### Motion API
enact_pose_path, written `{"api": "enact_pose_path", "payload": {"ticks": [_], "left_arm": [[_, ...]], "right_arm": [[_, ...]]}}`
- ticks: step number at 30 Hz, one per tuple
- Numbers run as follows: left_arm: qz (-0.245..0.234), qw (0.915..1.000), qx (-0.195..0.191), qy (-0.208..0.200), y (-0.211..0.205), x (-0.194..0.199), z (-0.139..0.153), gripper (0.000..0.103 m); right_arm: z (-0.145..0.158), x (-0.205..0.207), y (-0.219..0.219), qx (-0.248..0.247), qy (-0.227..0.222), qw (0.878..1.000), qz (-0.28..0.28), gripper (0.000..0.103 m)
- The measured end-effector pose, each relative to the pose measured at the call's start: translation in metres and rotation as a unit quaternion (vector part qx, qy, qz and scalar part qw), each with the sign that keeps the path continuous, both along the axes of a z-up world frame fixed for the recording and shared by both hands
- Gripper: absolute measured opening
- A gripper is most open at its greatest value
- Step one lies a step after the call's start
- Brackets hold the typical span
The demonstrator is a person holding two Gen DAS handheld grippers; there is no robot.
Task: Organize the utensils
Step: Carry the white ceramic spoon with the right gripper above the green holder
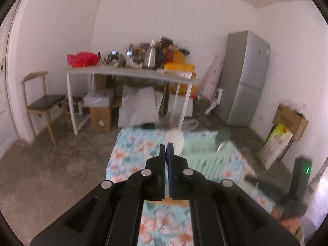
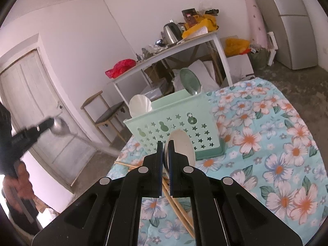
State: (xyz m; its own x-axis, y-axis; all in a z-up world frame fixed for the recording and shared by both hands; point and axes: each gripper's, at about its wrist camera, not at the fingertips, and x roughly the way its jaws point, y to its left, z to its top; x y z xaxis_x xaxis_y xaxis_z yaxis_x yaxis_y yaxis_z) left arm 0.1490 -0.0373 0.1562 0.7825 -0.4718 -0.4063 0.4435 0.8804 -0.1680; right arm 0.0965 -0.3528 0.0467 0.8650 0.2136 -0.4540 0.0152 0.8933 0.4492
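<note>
My left gripper [image 1: 166, 146] is shut and raised over the floral tablecloth [image 1: 131, 149]. In the right wrist view the left gripper [image 2: 50, 124] appears at the left, blurred, shut on the bowl end of a long metal spoon [image 2: 61, 128] whose handle slants down towards the table. My right gripper [image 2: 165, 143] is shut on a thin metal utensil [image 2: 165, 153] seen edge-on between its pads. A cream oval piece [image 2: 182, 143] stands just behind it. The pale green basket [image 2: 180, 110] holds a white bowl [image 2: 140, 103] and a green plate [image 2: 189, 80]. Bamboo chopsticks [image 2: 178, 205] lie on the cloth.
A white table [image 2: 164, 55] with a kettle, bags and clutter stands against the far wall, with a wooden chair [image 2: 106, 114] to its left. A grey fridge [image 1: 244, 78] and cardboard boxes [image 1: 289, 121] are on the right. A person's hand [image 2: 19, 182] holds the left gripper.
</note>
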Motion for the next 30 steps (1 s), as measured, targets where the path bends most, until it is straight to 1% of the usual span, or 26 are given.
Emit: {"api": "enact_pose_path", "payload": {"ticks": [2,5,7,9,11,14,15,17,20,23,24,27,28,30], "left_arm": [[-0.002,0.9998,-0.009,-0.02,-0.004,0.004,0.015,0.001],[0.0,0.998,-0.011,-0.062,-0.013,0.009,0.035,0.001],[-0.001,0.9964,0.001,-0.085,-0.024,0.016,0.044,0.001],[-0.002,0.994,0.027,-0.106,-0.04,0.025,0.047,0.001],[0.006,0.9899,0.065,-0.125,-0.055,0.032,0.044,0.001],[0.003,0.984,0.115,-0.137,-0.076,0.045,0.033,0.001],[0.001,0.9806,0.137,-0.14,-0.085,0.05,0.027,0.001],[-0.007,0.9782,0.158,-0.134,-0.095,0.057,0.015,0.001],[-0.023,0.9767,0.177,-0.119,-0.107,0.066,0.0,0.001],[-0.043,0.9776,0.187,-0.087,-0.117,0.078,-0.015,0.001],[-0.047,0.9784,0.186,-0.078,-0.118,0.081,-0.019,0.002],[-0.066,0.9822,0.173,-0.032,-0.121,0.093,-0.036,0.003],[-0.076,0.984,0.161,-0.009,-0.121,0.099,-0.042,0.004],[-0.089,0.9866,0.136,0.02,-0.119,0.105,-0.048,0.004]], "right_arm": [[0.0,0.0,-0.001,0.002,0.0,1.0,0.0,0.003],[0.0,0.0,-0.003,0.005,0.0,1.0,-0.001,0.003],[0.0,0.0,-0.004,0.009,0.0,1.0,-0.001,0.003],[0.001,0.001,-0.005,0.009,-0.002,1.0,-0.001,0.003],[0.003,0.001,-0.004,0.008,-0.003,1.0,0.0,0.003],[0.003,0.001,-0.004,0.005,-0.003,1.0,0.001,0.003],[0.003,0.001,-0.004,0.005,-0.003,1.0,0.001,0.003],[0.002,0.001,-0.004,0.007,-0.003,1.0,0.001,0.003],[0.002,0.001,-0.004,0.007,-0.003,1.0,0.001,0.003],[0.002,0.001,-0.005,0.009,-0.002,1.0,0.001,0.003],[0.002,0.001,-0.005,0.01,-0.002,1.0,0.002,0.003],[0.002,0.0,-0.006,0.01,-0.002,1.0,0.003,0.003],[0.002,0.0,-0.006,0.01,-0.002,1.0,0.002,0.003],[0.002,0.0,-0.007,0.009,-0.002,1.0,0.002,0.003]]}}
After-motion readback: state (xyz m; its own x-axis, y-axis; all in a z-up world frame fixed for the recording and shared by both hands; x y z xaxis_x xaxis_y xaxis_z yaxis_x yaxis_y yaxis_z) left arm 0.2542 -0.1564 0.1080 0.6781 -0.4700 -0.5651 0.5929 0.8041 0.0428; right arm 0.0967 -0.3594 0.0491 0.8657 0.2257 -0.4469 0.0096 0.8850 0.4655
